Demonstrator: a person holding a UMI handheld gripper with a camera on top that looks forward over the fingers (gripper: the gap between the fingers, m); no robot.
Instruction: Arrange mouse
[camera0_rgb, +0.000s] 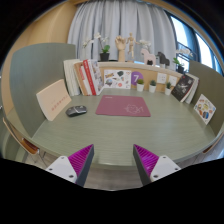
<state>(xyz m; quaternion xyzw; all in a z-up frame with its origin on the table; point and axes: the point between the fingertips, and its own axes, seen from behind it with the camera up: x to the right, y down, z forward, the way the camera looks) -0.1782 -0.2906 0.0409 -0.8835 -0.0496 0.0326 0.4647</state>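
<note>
The claw (114, 160) gapes wide and empty, well short of the small dark mouse (76, 111).

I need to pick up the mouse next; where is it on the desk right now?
In the gripper view the mouse lies on the green desk, left of the maroon mat, before the books, well beyond the open gripper.

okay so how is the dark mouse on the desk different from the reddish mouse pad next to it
The mouse is small, dark and rounded, standing up from the desk; the mouse pad is much larger, reddish, flat and rectangular. The mouse lies beside the pad, nearer the books, not on it, while the pad sits mid-desk. Both rest on the green desk, well beyond the open gripper, whose fingers hold nothing.
</note>
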